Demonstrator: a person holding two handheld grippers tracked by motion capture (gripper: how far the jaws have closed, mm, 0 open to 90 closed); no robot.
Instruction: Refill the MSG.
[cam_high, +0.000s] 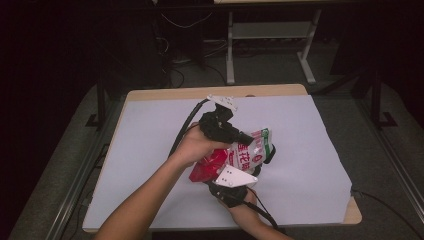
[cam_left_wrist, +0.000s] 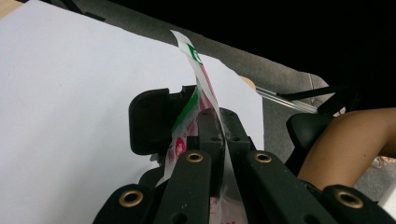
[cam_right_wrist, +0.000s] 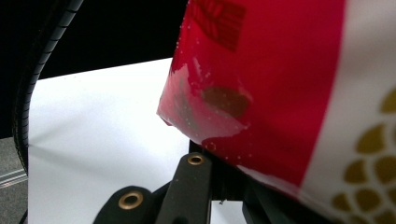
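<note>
Both your grippers are clamped on the red-and-white snack bag (cam_high: 235, 157), held up just off the white-covered surface (cam_high: 310, 165), around its middle and a bit toward the near side. Left gripper (cam_high: 245, 138) comes in from the far-left side; in the left gripper view its fingers (cam_left_wrist: 208, 135) are fully closed on the thin sealed edge of the bag, with the film standing up between them. Right gripper (cam_high: 252, 167) comes in from the near side, and its fingers are shut on the red part of the bag; in the right gripper view the film sits right over them, so I can't see the exact pinch line. My read: you're at the tear-open step, two grips set close together on one seam, nothing visibly torn yet. Next move likely calls for pulling the two grips apart across the seam, or shearing one toward you. Keep both clamps tight; slick film may slip.
</note>
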